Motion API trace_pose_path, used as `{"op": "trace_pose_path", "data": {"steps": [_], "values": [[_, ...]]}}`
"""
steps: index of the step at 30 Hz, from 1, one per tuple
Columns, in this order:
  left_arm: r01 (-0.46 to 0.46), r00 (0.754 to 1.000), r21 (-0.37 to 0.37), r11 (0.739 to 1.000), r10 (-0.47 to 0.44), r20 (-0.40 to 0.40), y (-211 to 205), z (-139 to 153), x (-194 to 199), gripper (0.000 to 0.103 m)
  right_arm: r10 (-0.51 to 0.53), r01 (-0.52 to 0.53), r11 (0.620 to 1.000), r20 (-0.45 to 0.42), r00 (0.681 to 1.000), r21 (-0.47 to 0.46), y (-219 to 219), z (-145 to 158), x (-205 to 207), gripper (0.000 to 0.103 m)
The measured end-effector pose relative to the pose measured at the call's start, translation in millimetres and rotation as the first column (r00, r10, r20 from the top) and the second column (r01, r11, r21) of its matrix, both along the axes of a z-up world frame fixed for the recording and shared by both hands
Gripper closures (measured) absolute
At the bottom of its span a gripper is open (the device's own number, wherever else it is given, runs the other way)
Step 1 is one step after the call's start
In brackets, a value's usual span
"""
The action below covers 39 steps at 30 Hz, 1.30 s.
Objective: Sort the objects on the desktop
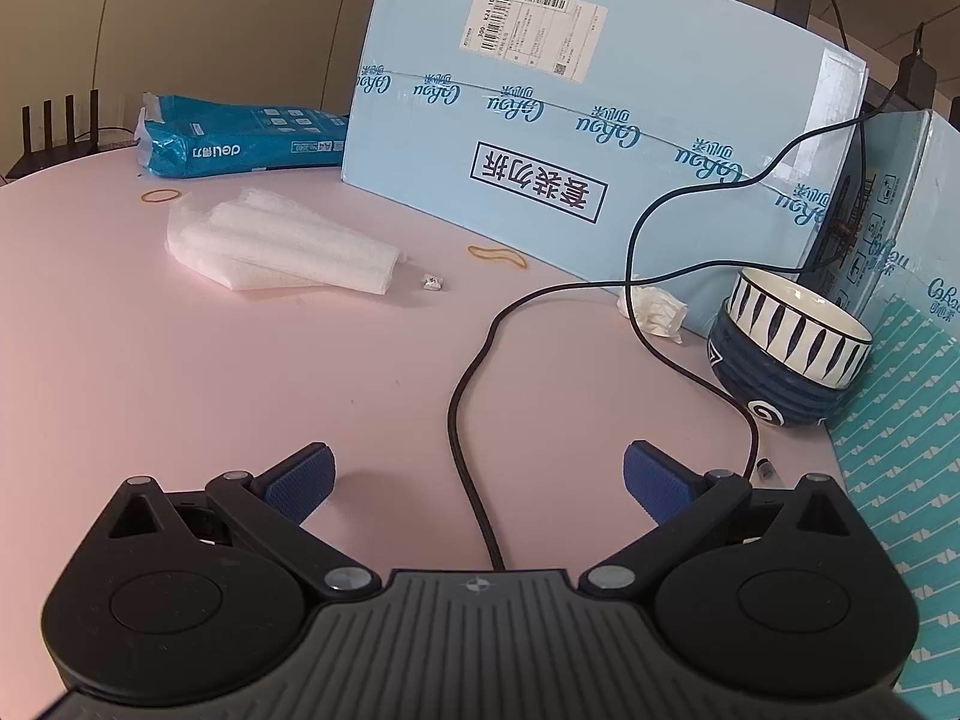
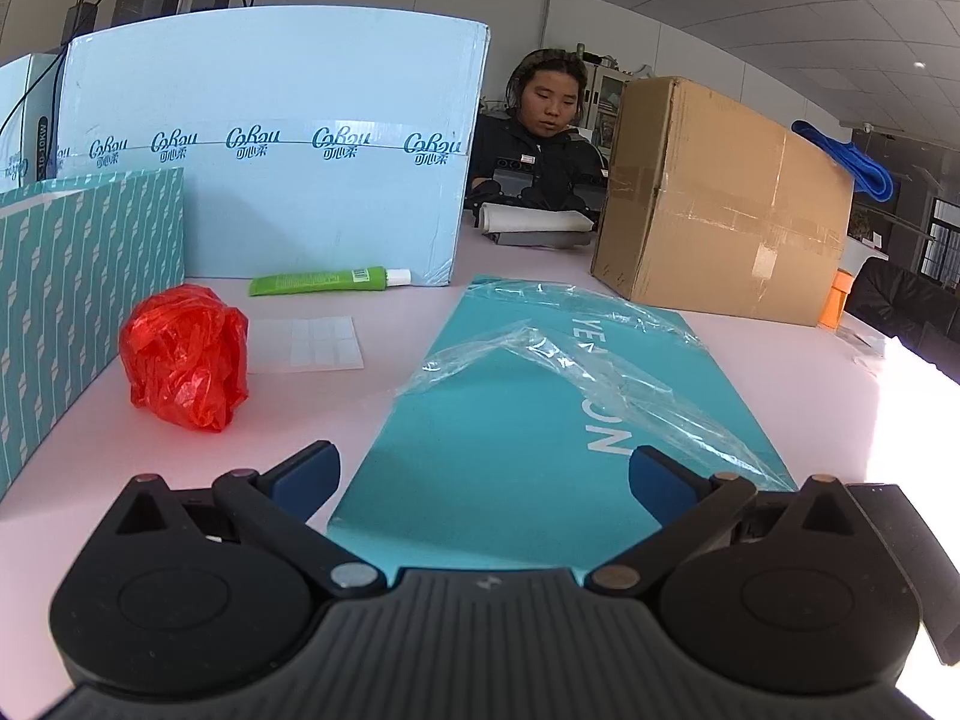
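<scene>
My left gripper (image 1: 479, 480) is open and empty above the pink table, with a black cable (image 1: 465, 384) running between its fingers. Ahead lie a folded white foam sheet (image 1: 276, 246), two rubber bands (image 1: 498, 257) (image 1: 161, 196), a crumpled tissue (image 1: 657, 309) and stacked blue-and-white bowls (image 1: 786, 354). My right gripper (image 2: 483, 480) is open and empty over a teal flat box (image 2: 516, 420) with loose clear plastic wrap (image 2: 600, 354). A crumpled red plastic bag (image 2: 183, 357), a green tube (image 2: 324, 281) and a white sticker sheet (image 2: 306, 343) lie to the left.
Large light-blue cartons (image 1: 600, 120) (image 2: 270, 138) stand behind both work areas. A teal patterned box (image 2: 78, 282) stands at the left, a brown cardboard box (image 2: 720, 198) at the right. A blue paper ream (image 1: 240, 141) lies far left. A person sits across the table.
</scene>
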State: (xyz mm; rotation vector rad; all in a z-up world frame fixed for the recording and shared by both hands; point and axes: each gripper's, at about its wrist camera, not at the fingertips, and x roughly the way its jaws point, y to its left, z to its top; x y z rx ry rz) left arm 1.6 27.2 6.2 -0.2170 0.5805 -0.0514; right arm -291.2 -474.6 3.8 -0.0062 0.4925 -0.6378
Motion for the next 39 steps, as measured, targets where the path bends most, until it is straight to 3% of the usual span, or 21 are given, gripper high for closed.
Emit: {"op": "trace_pose_path", "data": {"steps": [11, 21, 29, 39], "values": [[0.000, 1.000, -0.018, 1.000, 0.000, -0.006, 1.9, -0.7, 1.0, 0.000, -0.060, 0.055, 0.997, -0.090, 0.994, -0.053, 3.4, -7.1, 7.5, 0.000], [0.002, 1.000, -0.037, 0.999, -0.002, -0.005, 4.2, -0.8, 0.0, 0.000, -0.188, 0.190, 0.982, -0.097, 0.977, 0.004, -15.1, -8.7, 5.2, 0.000], [0.136, 0.991, -0.048, 0.990, -0.135, 0.015, -3.9, 0.9, -5.9, 0.000, -0.305, 0.307, 0.951, -0.079, 0.949, 0.018, -25.4, -8.6, 2.8, 0.000], [0.196, 0.980, 0.027, 0.980, -0.197, 0.013, -18.2, 2.2, -16.0, 0.000, -0.248, 0.248, 0.968, -0.010, 0.969, 0.047, -22.5, -4.9, -5.3, 0.000]]}}
